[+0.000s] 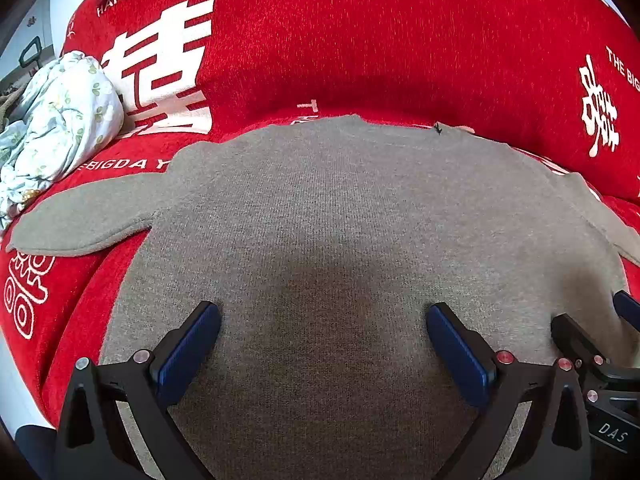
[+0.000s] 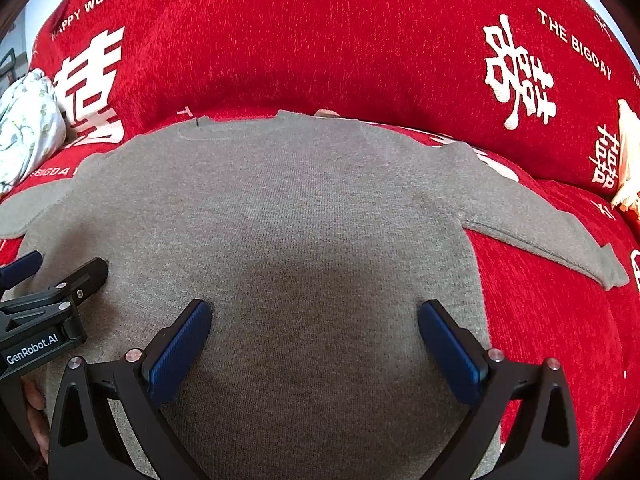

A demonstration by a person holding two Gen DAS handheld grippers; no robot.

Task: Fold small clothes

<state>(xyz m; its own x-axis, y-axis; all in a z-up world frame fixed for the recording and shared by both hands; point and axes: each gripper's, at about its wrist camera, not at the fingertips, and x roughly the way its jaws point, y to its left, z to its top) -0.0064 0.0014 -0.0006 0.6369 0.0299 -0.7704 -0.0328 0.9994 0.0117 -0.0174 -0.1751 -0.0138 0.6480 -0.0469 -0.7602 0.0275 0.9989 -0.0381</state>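
Observation:
A small grey knit sweater [image 1: 328, 216] lies flat on a red sofa seat, neckline at the far side, both sleeves spread out. It also shows in the right wrist view [image 2: 288, 200]. Its left sleeve [image 1: 84, 220] points left and its right sleeve [image 2: 560, 236] points right. My left gripper [image 1: 323, 320] is open and empty above the sweater's lower body. My right gripper [image 2: 314, 318] is open and empty above the lower body too, just right of the left one. Each gripper shows at the edge of the other's view.
The red sofa cover [image 1: 360, 40] with white lettering forms the seat and backrest. A crumpled white floral cloth [image 1: 60, 120] lies at the far left of the seat. A cream object [image 2: 628, 160] sits at the far right.

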